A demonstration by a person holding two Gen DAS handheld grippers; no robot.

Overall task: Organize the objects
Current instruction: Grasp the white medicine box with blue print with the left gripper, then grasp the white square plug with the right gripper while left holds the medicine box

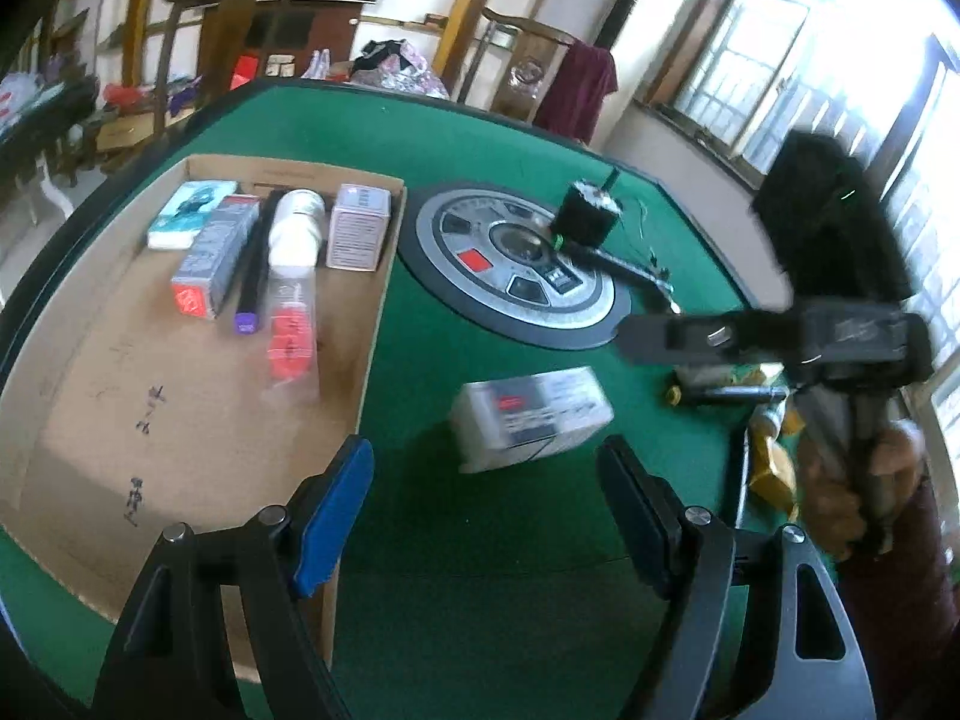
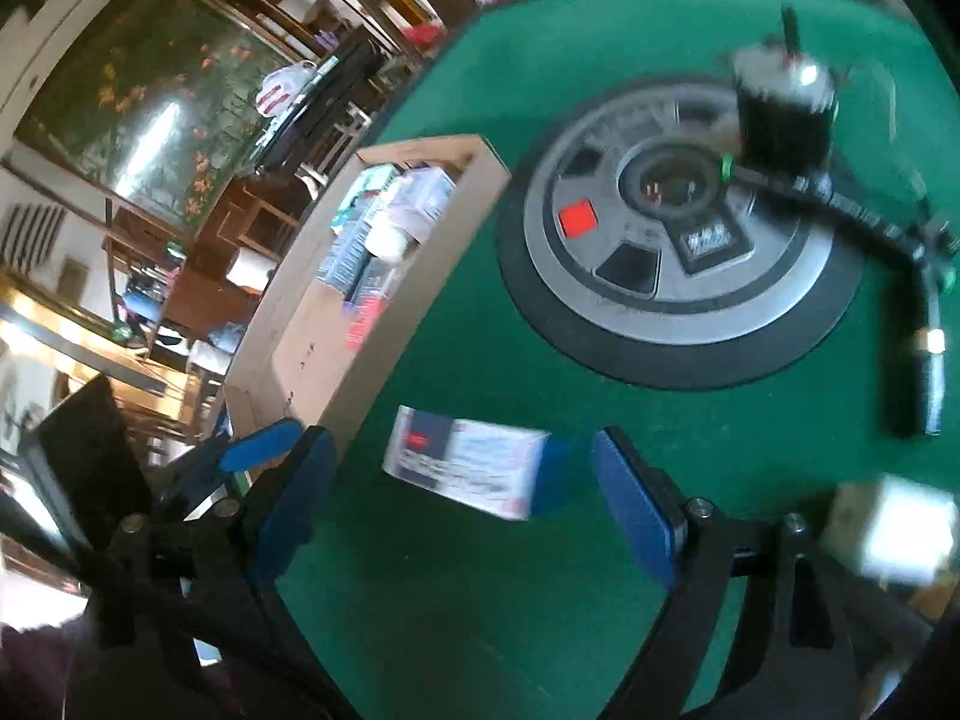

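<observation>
on green felt (image 1: 420,138), white box (image 1: 531,417) flat, crosswise

Black claw (image 1: 483,510) frames, blue pads (image 1: 333,516), silver screws.

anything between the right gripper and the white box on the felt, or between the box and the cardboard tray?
Nothing visible. The right gripper is open, with the white box just ahead of its fingers on bare green felt. Only felt lies between the box and the cardboard tray, whose low wall must be cleared.

A green felt table (image 1: 480,138) carries a shallow cardboard tray (image 1: 366,324), a white box (image 1: 531,417), a round centre panel (image 1: 516,264) (grey, black-rimmed)
</observation>
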